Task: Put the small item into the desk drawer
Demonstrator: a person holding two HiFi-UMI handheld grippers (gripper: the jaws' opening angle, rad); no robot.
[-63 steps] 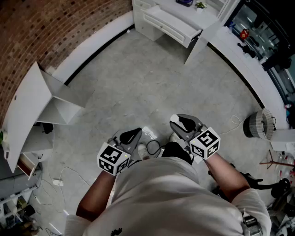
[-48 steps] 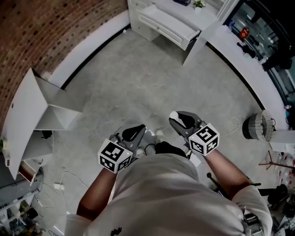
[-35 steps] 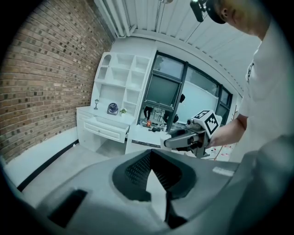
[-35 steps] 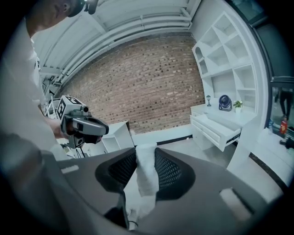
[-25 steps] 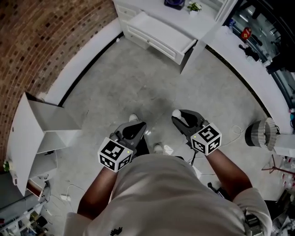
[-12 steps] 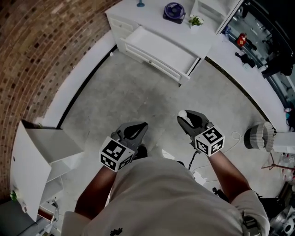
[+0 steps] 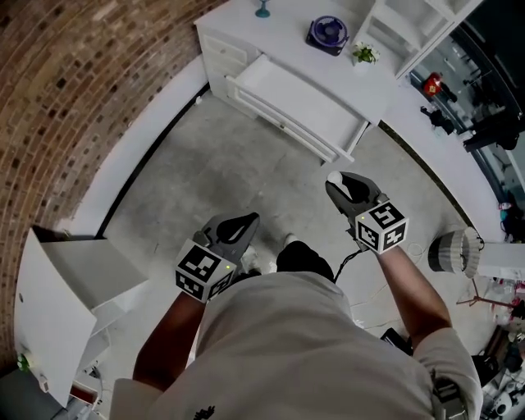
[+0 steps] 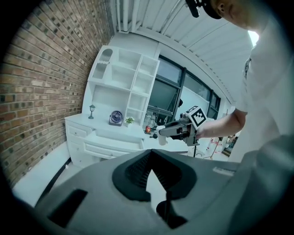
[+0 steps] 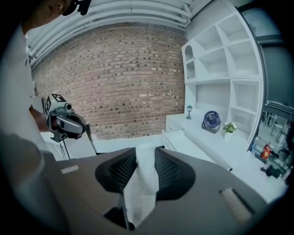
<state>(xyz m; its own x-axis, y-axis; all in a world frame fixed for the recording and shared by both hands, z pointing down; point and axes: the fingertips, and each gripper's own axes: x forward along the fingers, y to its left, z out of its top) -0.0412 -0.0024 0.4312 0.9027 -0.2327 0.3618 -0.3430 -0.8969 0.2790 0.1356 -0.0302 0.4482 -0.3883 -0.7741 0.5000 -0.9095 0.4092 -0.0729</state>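
Right gripper view shows the right gripper (image 9: 145, 153) clenched on the small item (image 9: 141, 183) — a soft white wad pinched between its pads, the loose end trailing back toward the camera. Ahead of those jaws and well apart from them stands the white desk (image 7: 287, 20), with its drawer (image 7: 299, 94) pulled open. The left gripper (image 8: 150, 153), off to the right gripper's side, has its jaws closed on nothing. This looks like the carry step, with the approach unfinished. The next move probably calls for bringing the right gripper forward over the open drawer — then lowering it and letting the item go inside.
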